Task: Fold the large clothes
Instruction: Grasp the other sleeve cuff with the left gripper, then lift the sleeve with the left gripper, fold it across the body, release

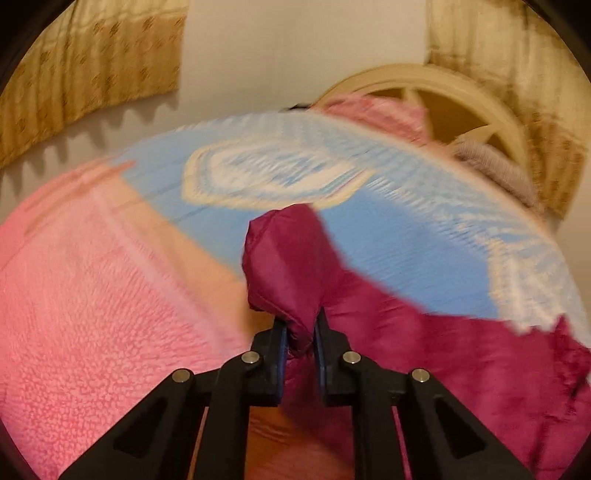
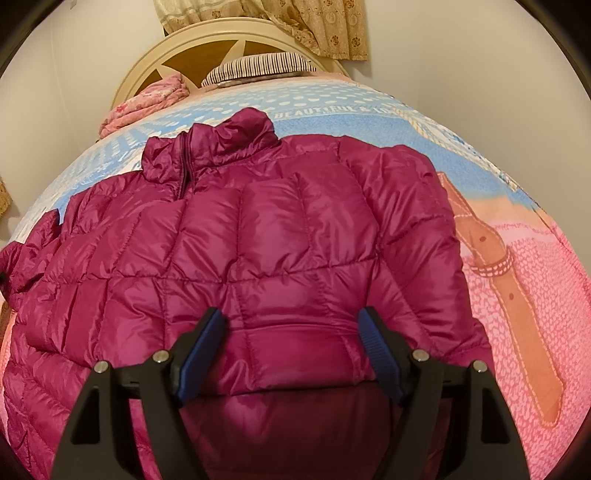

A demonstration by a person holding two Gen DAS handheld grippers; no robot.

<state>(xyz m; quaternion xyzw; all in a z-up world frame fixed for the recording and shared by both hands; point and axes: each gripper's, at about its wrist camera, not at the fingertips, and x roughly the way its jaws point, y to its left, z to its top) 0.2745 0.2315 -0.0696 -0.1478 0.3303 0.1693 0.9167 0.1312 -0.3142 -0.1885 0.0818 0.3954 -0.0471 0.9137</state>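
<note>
A magenta quilted puffer jacket (image 2: 258, 258) lies spread across the bed's blue-and-pink printed bedspread (image 2: 517, 258), its stand-up collar (image 2: 229, 140) toward the headboard end and its hem toward the foot edge, covering most of the middle of the bed.

On the left, the left hand-held gripper (image 1: 300, 336) has its black fingers nearly together, pinching a bunched fold of the jacket's magenta fabric (image 1: 284, 266), apparently a sleeve end, which stands up between the blue pads. That view is smeared with blur, so the bedspread behind it shows only as bands of pink and blue. In the right wrist view the jacket's left sleeve (image 2: 29, 258) runs off toward the left edge of the bed.

Over the middle of the jacket's lower part, the right hand-held gripper (image 2: 293, 332) hangs with its fingers spread wide, the blue pads (image 2: 199, 354) on either side of a quilted panel near the hem, gripping nothing; whether the tips touch the fabric I cannot tell.

At the headboard end, a crumpled pink floral blanket (image 2: 147, 99) sits in the left corner, a striped pillow (image 2: 258, 68) beside it against the cream arched wooden headboard (image 2: 155, 59). A beige patterned curtain (image 2: 325, 29) hangs on the wall above.
</note>
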